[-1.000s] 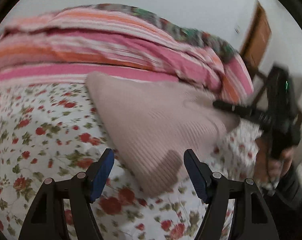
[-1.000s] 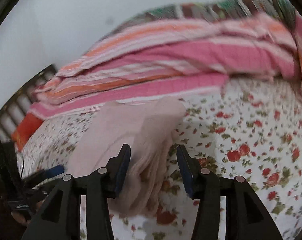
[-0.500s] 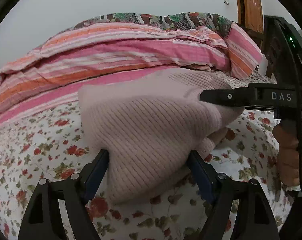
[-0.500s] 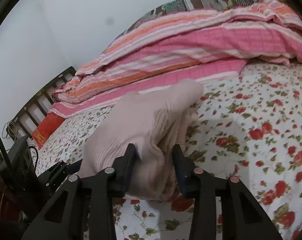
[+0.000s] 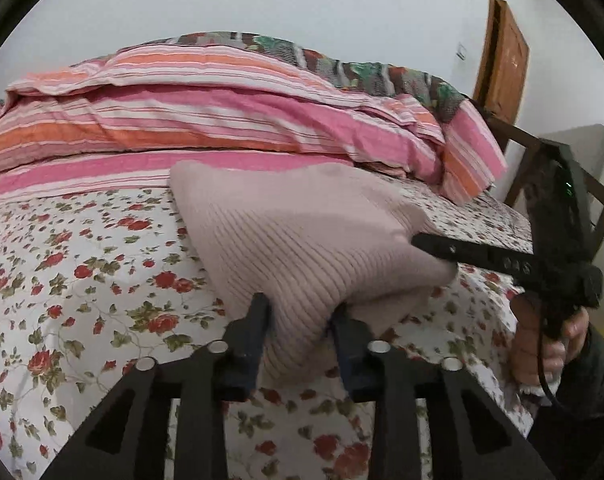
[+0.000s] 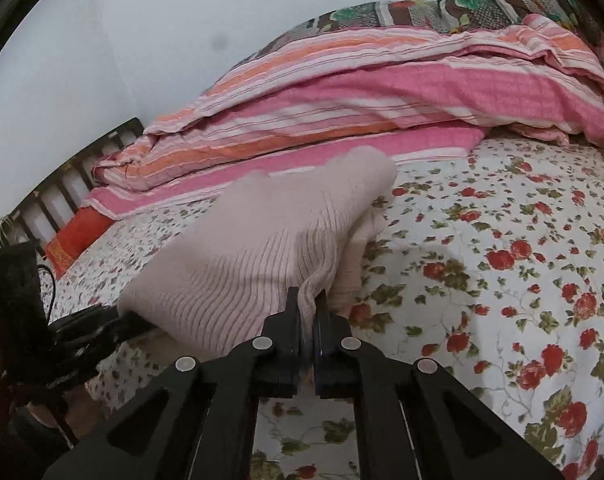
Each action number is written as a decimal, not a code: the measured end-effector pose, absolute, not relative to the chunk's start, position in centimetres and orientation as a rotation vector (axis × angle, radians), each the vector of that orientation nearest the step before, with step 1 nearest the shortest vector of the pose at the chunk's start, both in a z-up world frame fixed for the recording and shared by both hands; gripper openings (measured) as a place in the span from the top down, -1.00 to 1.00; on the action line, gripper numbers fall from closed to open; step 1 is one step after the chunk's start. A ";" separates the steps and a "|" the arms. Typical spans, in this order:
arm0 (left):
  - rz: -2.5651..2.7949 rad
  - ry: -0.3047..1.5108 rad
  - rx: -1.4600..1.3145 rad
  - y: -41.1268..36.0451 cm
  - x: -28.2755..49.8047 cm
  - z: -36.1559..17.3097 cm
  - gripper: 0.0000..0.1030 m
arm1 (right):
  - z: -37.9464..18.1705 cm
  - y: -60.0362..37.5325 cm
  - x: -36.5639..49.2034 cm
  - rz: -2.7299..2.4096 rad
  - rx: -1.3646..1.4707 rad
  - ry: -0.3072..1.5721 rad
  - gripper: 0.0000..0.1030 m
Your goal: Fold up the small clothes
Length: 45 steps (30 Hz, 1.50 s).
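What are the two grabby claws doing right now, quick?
Left gripper: jaws closing on a corner of the pink knit garment.
Right gripper: jaws shut on the garment's bunched edge.

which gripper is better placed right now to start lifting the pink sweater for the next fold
Right, probably. The right gripper is already shut on the pink sweater's edge. The left gripper has a thick bunch of the sweater between its jaws, which are closing.
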State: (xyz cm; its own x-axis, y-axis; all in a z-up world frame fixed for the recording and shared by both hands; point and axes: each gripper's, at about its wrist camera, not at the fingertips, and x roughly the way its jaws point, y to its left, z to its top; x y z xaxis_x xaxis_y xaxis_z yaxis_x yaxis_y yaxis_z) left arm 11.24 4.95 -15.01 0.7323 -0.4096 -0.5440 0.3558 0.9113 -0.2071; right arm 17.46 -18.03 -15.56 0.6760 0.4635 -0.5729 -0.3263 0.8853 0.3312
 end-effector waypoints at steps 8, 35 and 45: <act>-0.455 0.541 -0.186 6.5 10.8 -13.3 -0.08 | -15.4 -19.7 18.1 0.471 0.303 0.713 0.78; -0.267 0.738 -0.234 5.0 16.1 -16.2 -0.19 | -15.7 -20.5 18.4 0.454 0.326 0.729 0.34; -0.321 0.721 -0.217 6.1 14.5 -15.7 -0.22 | -16.0 -19.6 17.8 0.511 0.257 0.791 0.30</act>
